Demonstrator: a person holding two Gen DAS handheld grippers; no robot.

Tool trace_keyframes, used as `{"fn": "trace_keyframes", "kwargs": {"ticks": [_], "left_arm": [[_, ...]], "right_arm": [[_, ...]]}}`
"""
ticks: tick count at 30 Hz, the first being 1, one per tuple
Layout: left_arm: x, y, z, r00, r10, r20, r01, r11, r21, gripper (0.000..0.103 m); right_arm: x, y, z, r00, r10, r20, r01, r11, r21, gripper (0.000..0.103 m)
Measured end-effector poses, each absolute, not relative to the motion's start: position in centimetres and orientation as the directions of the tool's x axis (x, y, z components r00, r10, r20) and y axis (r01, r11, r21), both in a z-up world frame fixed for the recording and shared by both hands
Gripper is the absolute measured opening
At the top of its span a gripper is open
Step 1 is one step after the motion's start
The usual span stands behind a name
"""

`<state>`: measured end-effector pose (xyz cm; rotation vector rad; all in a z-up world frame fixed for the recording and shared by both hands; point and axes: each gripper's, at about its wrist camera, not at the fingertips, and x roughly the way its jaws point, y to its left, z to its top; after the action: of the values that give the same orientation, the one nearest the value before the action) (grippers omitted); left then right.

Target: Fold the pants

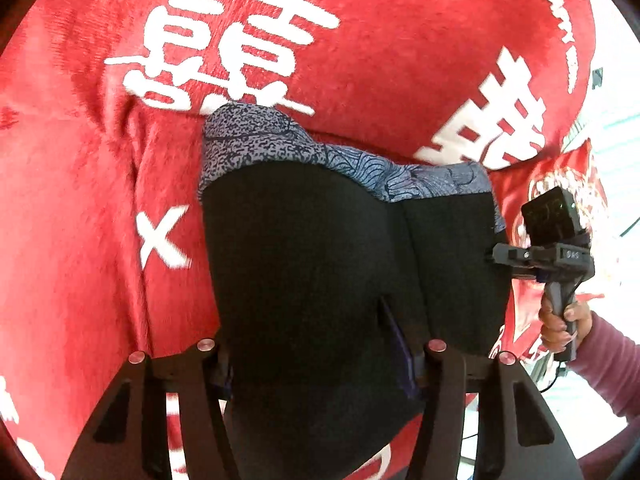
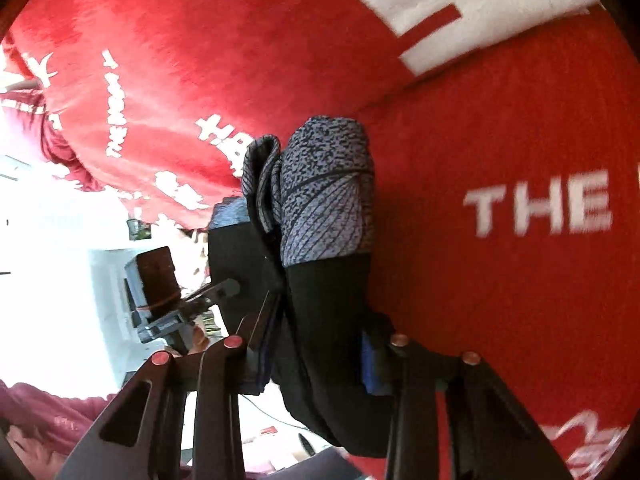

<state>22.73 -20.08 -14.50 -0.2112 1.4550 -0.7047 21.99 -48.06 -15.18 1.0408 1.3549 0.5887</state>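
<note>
Black pants (image 1: pixel 312 264) are pinched in both partly closed claws, left claw (image 1: pixel 320 364) and right claw (image 2: pixel 316 364).

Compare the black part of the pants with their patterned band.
The black part is plain and dark; the patterned band is grey-blue with dark speckles and lines. The black part lies nearer both claws; the band lies farther away. Both are one garment on the red blanket.

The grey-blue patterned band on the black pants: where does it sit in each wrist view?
Left wrist view: the grey-blue patterned band lies across the centre, above the black cloth, running rightward.
Right wrist view: the band stands upright at centre, above the black cloth.
Shared landmark: the red plush blanket with white lettering beneath.
</note>
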Motion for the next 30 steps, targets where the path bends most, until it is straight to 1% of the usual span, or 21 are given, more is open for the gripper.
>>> {"fn": "trace_keyframes", "kwargs": {"ticks": [4,8,9,10,11,12,13,14,15,18,19,20,21,23,25,26,27,28,30], "left_arm": [[19.3,-18.7,-13.5,-0.037,-0.512,-0.858,0.292,0.816,-0.499,0.059],[16.5,-17.9,-15.9,-0.06,-0.442,-0.895,0.271,0.856,-0.441,0.059],[16.0,-18.1,-16.9,-0.062,-0.418,-0.906,0.26,0.87,-0.419,0.067],[15.8,-18.1,-17.3,-0.037,-0.408,-0.912,0.253,0.879,-0.403,0.078],[15.8,-17.9,-17.4,0.0,-0.391,-0.92,0.246,0.892,-0.379,0.083],[15.9,-17.7,-17.6,0.007,-0.373,-0.928,0.24,0.901,-0.361,0.089],[16.1,-17.7,-17.8,0.008,-0.351,-0.936,0.229,0.912,-0.34,0.099],[16.3,-17.7,-18.0,0.007,-0.332,-0.943,0.22,0.921,-0.323,0.102],[16.4,-17.9,-18.0,0.007,-0.322,-0.947,0.215,0.925,-0.314,0.102],[16.2,-18.1,-17.2,0.029,-0.261,-0.965,0.238,0.939,-0.247,0.102],[16.0,-18.4,-16.8,0.032,-0.234,-0.972,0.252,0.943,-0.219,0.102],[15.9,-18.6,-16.5,0.033,-0.216,-0.976,0.26,0.945,-0.2,0.102],[15.6,-18.6,-16.1,0.036,-0.202,-0.979,0.268,0.945,-0.186,0.102],[14.9,-18.4,-15.1,0.044,-0.199,-0.979,0.283,0.942,-0.179,0.102],[14.1,-18.6,-14.0,0.061,-0.171,-0.983,0.299,0.943,-0.145,0.102],[13.6,-18.7,-13.3,0.077,-0.143,-0.987,0.303,0.946,-0.113,0.102],[13.3,-18.9,-12.7,0.094,-0.101,-0.99,0.303,0.95,-0.068,0.102],[12.9,-19.0,-12.3,0.102,-0.066,-0.993,0.305,0.952,-0.032,0.102],[12.1,-18.9,-11.2,0.101,-0.023,-0.995,0.308,0.951,0.01,0.102]], "right_arm": [[18.6,-48.1,-13.8,0.182,0.869,-0.461,0.237,0.416,0.878,0.037],[16.0,-47.0,-15.0,0.13,0.855,-0.502,0.242,0.464,0.852,0.039],[15.5,-46.5,-16.1,0.099,0.838,-0.536,0.254,0.499,0.828,0.041],[15.2,-46.3,-16.8,0.083,0.818,-0.57,0.252,0.536,0.806,0.044],[15.1,-46.2,-17.2,0.083,0.802,-0.591,0.245,0.559,0.792,0.045],[15.0,-46.7,-17.7,0.097,0.798,-0.595,0.249,0.559,0.791,0.047],[14.9,-47.1,-18.1,0.106,0.791,-0.603,0.261,0.563,0.784,0.05],[14.9,-47.2,-18.3,0.104,0.772,-0.627,0.262,0.587,0.766,0.055],[14.9,-47.0,-18.2,0.099,0.754,-0.65,0.259,0.611,0.748,0.063],[14.2,-46.8,-17.1,0.091,0.695,-0.714,0.264,0.674,0.69,0.07],[13.9,-46.8,-16.5,0.087,0.659,-0.747,0.266,0.707,0.655,0.077],[13.6,-46.8,-15.9,0.083,0.619,-0.781,0.268,0.741,0.616,0.082],[13.3,-46.8,-15.4,0.087,0.594,-0.8,0.27,0.759,0.593,0.085],[12.7,-46.8,-14.4,0.109,0.568,-0.816,0.284,0.769,0.573,0.085],[11.8,-46.3,-13.1,0.109,0.518,-0.849,0.303,0.796,0.524,0.091],[11.4,-45.8,-12.3,0.104,0.481,-0.87,0.306,0.817,0.489,0.093],[11.3,-45.3,-11.8,0.097,0.45,-0.888,0.307,0.835,0.457,0.097],[11.0,-44.7,-11.1,0.084,0.409,-0.909,0.306,0.857,0.414,0.103],[10.5,-43.3,-9.6,0.069,0.342,-0.937,0.286,0.893,0.346,0.103]]}}
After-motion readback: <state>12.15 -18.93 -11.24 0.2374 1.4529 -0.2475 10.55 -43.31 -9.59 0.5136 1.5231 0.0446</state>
